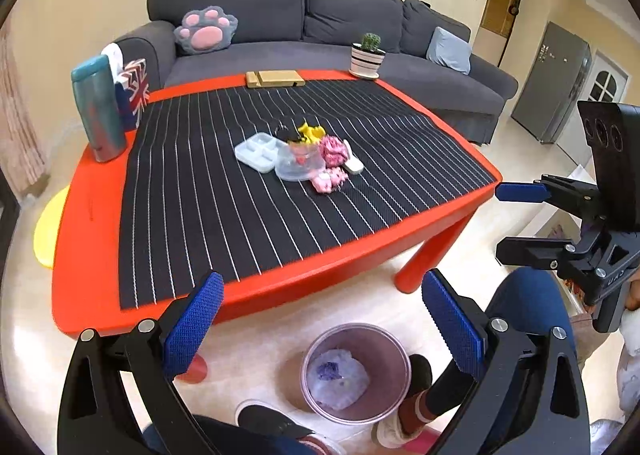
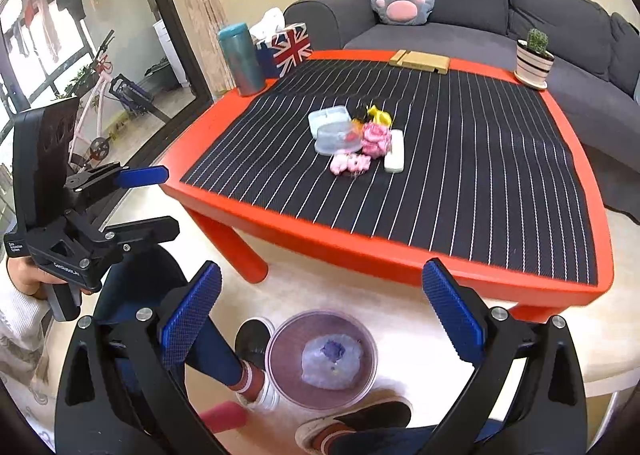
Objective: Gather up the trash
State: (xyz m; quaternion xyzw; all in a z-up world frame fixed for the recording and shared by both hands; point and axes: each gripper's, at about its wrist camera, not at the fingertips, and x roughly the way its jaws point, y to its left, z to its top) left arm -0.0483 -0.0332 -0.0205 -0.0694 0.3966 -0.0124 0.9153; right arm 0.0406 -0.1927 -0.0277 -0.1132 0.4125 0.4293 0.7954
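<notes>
A heap of trash lies mid-table on the striped mat [image 1: 200,191]: clear plastic containers [image 1: 298,163] [image 2: 334,135], pink crumpled wrappers [image 1: 334,151] [image 2: 374,141], a yellow scrap [image 1: 310,131] [image 2: 378,115] and a white flat piece [image 1: 354,165] [image 2: 394,155]. A translucent bin [image 1: 356,373] [image 2: 322,359] stands on the floor before the table, with crumpled plastic inside. My left gripper [image 1: 322,325] [image 2: 160,201] is open and empty above the bin. My right gripper [image 2: 322,321] [image 1: 498,221] is open and empty, also above the bin, short of the table edge.
On the red table [image 1: 92,223] [image 2: 420,255] stand a teal tumbler [image 1: 100,107] [image 2: 242,59], a Union Jack tissue box [image 1: 134,93] [image 2: 288,49], a wooden stand [image 1: 276,78] [image 2: 420,61] and a potted cactus [image 1: 368,55] [image 2: 534,59]. A grey sofa [image 1: 320,23] stands behind. The person's feet [image 2: 256,351] flank the bin.
</notes>
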